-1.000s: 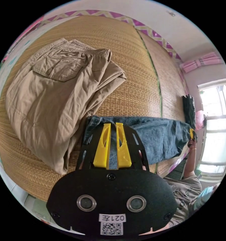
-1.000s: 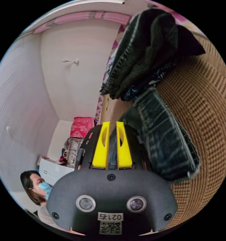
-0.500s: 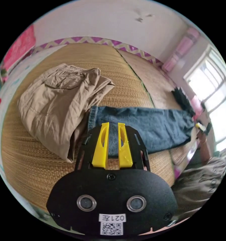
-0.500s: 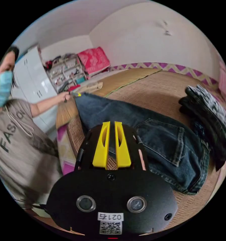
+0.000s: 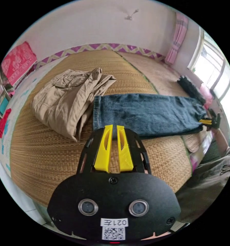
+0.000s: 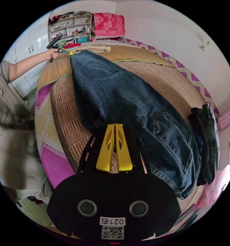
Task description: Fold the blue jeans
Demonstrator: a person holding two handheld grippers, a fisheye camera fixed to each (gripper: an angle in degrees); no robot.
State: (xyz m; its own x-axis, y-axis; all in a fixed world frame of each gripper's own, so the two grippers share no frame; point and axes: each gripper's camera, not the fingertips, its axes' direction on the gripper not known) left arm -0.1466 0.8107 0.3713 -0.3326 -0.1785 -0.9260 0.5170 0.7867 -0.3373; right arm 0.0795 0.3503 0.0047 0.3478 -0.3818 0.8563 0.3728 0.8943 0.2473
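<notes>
Though flat, jeans beyond left gripper

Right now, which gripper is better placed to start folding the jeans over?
Probably the left. The left gripper sits just off the hem end of the blue jeans, ready to carry it toward the waist. The right gripper is at the waist end, beside the dark clothes pile.

Each of my grippers carries a small white sticker on its black body, below the two round lenses: one on my left gripper at, one on my right gripper at. Each sticker bears a short printed code, with a QR code under it. Left of my right gripper, the dark print on the person's shirt is too blurred to read.
</notes>
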